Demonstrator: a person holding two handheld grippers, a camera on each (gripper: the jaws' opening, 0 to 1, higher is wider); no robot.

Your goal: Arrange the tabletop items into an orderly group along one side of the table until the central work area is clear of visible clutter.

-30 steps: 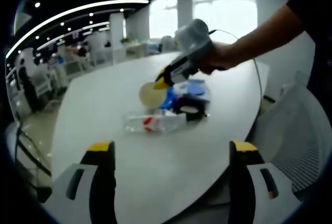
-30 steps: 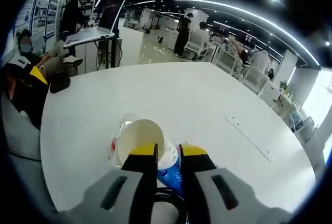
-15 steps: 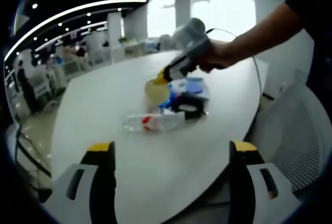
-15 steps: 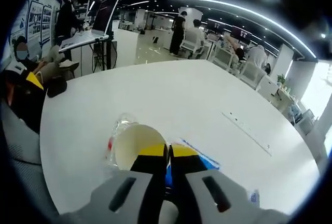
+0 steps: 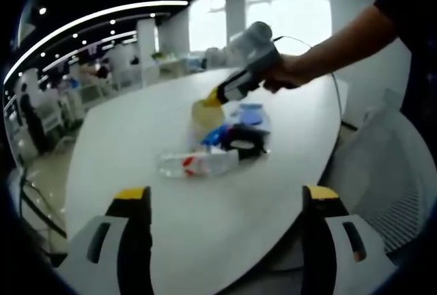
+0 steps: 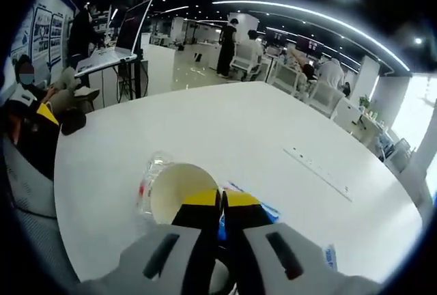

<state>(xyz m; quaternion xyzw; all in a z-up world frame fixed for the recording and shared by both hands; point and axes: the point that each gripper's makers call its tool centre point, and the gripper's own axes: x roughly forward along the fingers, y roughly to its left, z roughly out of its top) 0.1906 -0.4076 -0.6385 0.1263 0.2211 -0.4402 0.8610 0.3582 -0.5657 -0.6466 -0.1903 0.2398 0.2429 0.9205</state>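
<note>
Here the right gripper (image 6: 220, 203) has its 2 yellow-tipped jaws pinched nearly together on the rim of a pale paper cup (image 6: 176, 189), so the cup hangs from its wall rather than standing on its base. In the left gripper view the same gripper (image 5: 217, 96) comes in from the right in the person's hand (image 5: 287, 73), with the cup (image 5: 205, 113) held just above the little cluster of things. That grip looks chosen to lift the cup clear and carry it to 1 side.

The cup's mouth faces the right gripper's camera and its cream inside looks empty. Under it lies a clear plastic bottle (image 5: 194, 163) on its side, red label showing; I cannot tell whether anything is in it. Just beside it sit a black roll of tape (image 5: 244, 142) and a blue packet (image 5: 249, 113), all touching or nearly so, near the table (image 5: 136, 131) edge closest to the person.

The left gripper (image 5: 225, 203) waits low, jaws spread wide, holding nothing, well apart from the cluster.
</note>
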